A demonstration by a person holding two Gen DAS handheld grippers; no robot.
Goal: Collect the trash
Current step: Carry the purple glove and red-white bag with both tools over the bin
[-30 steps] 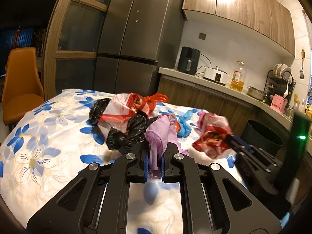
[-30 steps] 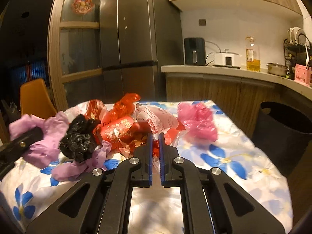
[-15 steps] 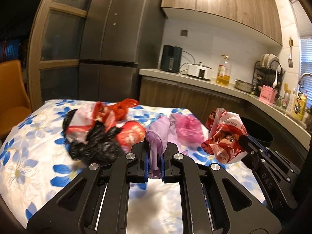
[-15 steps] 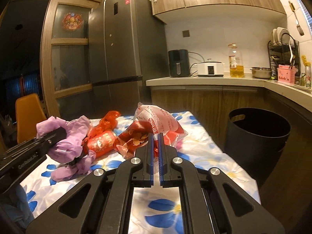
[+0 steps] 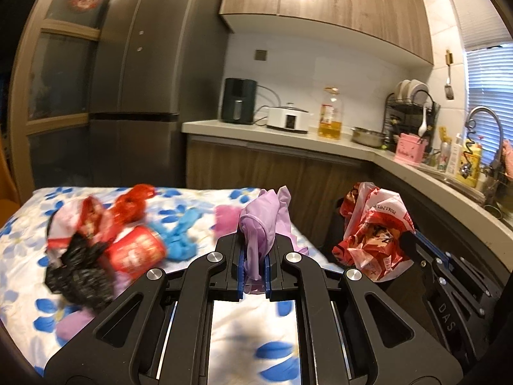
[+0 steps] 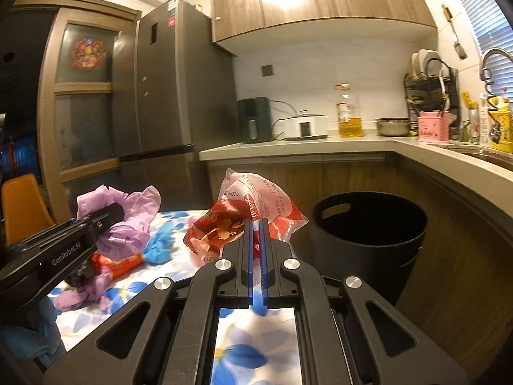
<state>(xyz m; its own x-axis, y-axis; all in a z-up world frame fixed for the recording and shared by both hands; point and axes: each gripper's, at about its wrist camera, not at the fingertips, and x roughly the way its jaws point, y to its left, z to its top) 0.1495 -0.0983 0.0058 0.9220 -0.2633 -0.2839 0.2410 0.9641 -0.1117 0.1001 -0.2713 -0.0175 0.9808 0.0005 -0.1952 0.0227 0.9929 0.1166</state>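
My left gripper point(image 5: 255, 256) is shut on a crumpled purple plastic bag point(image 5: 263, 221), held above the table's right part. It also shows in the right wrist view point(image 6: 128, 221). My right gripper point(image 6: 255, 243) is shut on a red and white plastic bag point(image 6: 253, 208), held in the air near the table's right edge, left of a black trash bin point(image 6: 368, 224). That bag also shows in the left wrist view point(image 5: 375, 234). On the flowered tablecloth point(image 5: 25, 250) lie a black bag point(image 5: 77, 276), a red wrapper point(image 5: 138, 250), a blue glove point(image 5: 182, 237) and a pink bag point(image 5: 226, 218).
A kitchen counter point(image 6: 320, 146) runs behind the bin with an air fryer, cooker, oil bottle and dish rack. A grey fridge point(image 5: 150, 89) stands behind the table. An orange chair point(image 6: 22, 205) is at far left.
Both grippers have swung right with their bags lifted off the pile. The bin has come into fuller view and nearer in the right wrist view.
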